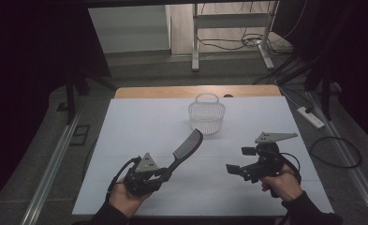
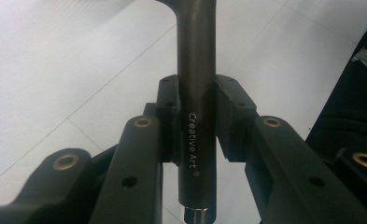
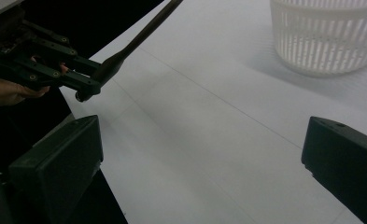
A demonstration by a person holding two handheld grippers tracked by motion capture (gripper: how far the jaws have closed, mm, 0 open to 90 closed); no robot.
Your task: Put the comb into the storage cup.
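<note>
A dark comb with a long handle is held up over the white table, its toothed head pointing toward the basket. My left gripper is shut on the handle, which carries small white lettering and runs up between the two pads. In the right gripper view the same handle slants up from the left gripper. My right gripper hovers at the right of the table, open, with nothing between its wide-set jaws. A white slatted basket stands at the table's far middle.
The white table sheet has a wooden edge at the far side. A power strip and cables lie on the floor to the right. A metal desk frame stands beyond the table.
</note>
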